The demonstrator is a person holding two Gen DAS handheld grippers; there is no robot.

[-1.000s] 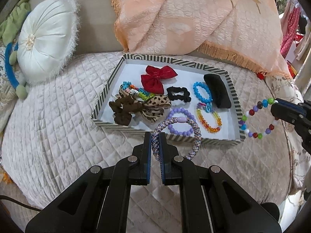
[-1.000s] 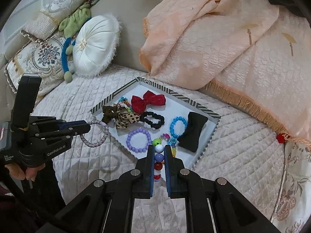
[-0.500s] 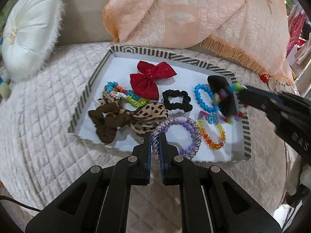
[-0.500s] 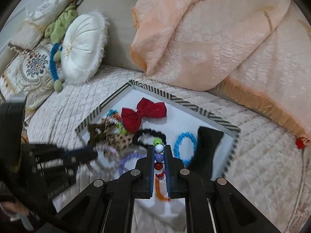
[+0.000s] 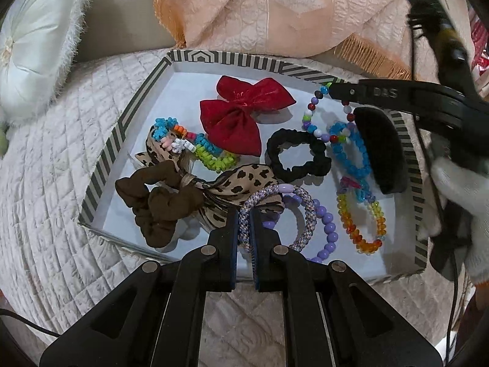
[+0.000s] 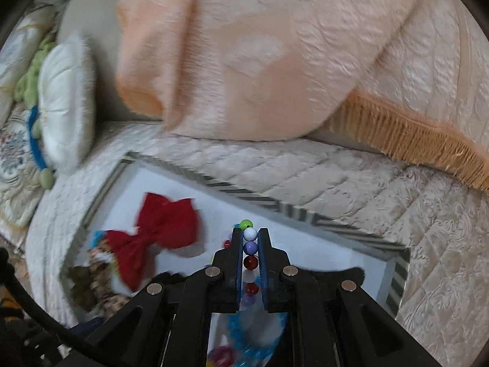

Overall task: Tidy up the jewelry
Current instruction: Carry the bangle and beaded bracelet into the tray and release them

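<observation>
Here, a braided rope bracelet in lilac and grey with one pale purple bead [image 5: 276, 211] is sitting clamped between the pads of the left gripper [image 5: 244, 223], low in the centre of the left wrist view — its loop is hanging over the near part of a shallow white tray with a black-and-white striped rim [image 5: 119, 128]. At upper right of that view the right gripper [image 5: 333, 90] is reaching in over the tray's far corner, pinching a bracelet of mixed round beads in red, white, purple and green [image 5: 311, 116], which is dangling above a black scrunchie [image 5: 298, 160] and a blue bead bracelet [image 5: 348, 156]. In the right wrist view the same beads are lining up between the clenched pads, a white one near the tips.

Lying in the tray are a red fabric bow [image 5: 241, 116], a leopard-print bow [image 5: 241, 183], a brown scrunchie [image 5: 159, 205], a multicoloured coil bracelet [image 5: 198, 150], a purple bead bracelet [image 5: 327, 232], a rainbow crystal bracelet [image 5: 360, 223] and a black velvet bow [image 5: 382, 150].

The tray is resting on a cream quilted cover [image 5: 45, 183] — a peach fringed blanket [image 5: 275, 9] is draping behind it, and a round white fringed cushion [image 5: 33, 39] is showing at upper left. A white-gloved hand [image 5: 458, 211] is gripping the right tool at the right edge.
</observation>
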